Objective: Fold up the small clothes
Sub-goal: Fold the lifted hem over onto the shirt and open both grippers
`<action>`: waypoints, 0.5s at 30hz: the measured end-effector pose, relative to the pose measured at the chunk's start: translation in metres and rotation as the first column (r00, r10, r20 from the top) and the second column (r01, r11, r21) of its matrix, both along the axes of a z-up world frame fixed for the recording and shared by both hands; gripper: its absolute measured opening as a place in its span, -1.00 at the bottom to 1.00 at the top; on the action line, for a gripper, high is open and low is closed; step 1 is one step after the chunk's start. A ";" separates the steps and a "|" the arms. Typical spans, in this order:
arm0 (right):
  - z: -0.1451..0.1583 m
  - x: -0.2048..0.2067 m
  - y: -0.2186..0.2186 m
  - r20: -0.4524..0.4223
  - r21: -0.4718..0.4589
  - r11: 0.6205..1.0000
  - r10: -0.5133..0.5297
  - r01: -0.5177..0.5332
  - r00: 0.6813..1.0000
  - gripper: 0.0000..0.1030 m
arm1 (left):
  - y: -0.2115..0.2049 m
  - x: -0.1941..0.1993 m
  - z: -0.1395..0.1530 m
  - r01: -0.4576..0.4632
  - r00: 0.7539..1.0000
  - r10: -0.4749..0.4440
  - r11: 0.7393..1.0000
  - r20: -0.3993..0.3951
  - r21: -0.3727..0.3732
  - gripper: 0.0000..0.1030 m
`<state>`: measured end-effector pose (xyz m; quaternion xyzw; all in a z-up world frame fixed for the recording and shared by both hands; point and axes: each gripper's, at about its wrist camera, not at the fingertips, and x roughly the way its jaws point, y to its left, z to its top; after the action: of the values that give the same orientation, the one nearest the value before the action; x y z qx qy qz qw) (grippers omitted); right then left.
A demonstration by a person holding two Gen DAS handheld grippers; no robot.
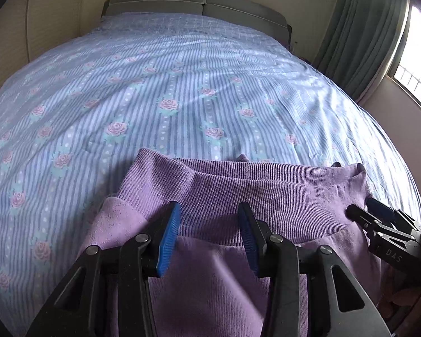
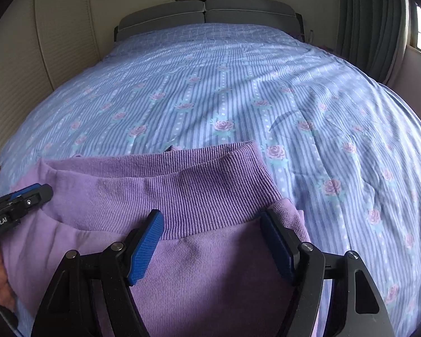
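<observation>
A small purple garment (image 1: 266,193) with a ribbed band lies on the near part of the bed; it also shows in the right wrist view (image 2: 182,191). My left gripper (image 1: 209,224) is open, its blue pads (image 1: 169,236) just above the left part of the ribbed band. My right gripper (image 2: 213,236) is open over the right part of the band. The right gripper also shows at the right edge of the left wrist view (image 1: 379,213), at the garment's right corner. The left gripper shows at the left edge of the right wrist view (image 2: 28,193).
The bed (image 1: 182,84) has a blue striped sheet with pink roses. A grey headboard (image 1: 199,2) stands at the far end. A cream wall panel (image 2: 56,42) runs along the left. Green curtains (image 1: 359,42) and a window (image 1: 418,64) are at the right.
</observation>
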<state>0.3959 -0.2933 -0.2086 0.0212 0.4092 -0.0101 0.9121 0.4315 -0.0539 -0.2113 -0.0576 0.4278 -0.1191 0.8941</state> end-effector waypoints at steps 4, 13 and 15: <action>-0.001 -0.001 0.005 0.014 -0.024 1.000 -0.012 0.012 1.000 0.38 | -0.005 -0.003 0.005 0.002 1.000 -0.003 0.999 0.014 0.042 -0.17; 0.047 -0.071 -0.007 0.123 0.072 0.995 -0.074 0.065 0.990 0.40 | 0.028 -0.077 0.039 -0.018 0.992 0.013 0.999 0.123 0.037 0.12; 0.046 -0.089 -0.003 0.124 0.033 0.997 -0.075 0.072 0.989 0.40 | 0.038 -0.090 0.033 -0.034 0.993 0.027 0.998 0.118 0.057 0.12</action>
<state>0.3073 -0.2963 -0.1627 0.0499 0.3505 -0.0366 0.9345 0.3420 -0.0158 -0.1780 -0.0307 0.3768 -0.0957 0.9208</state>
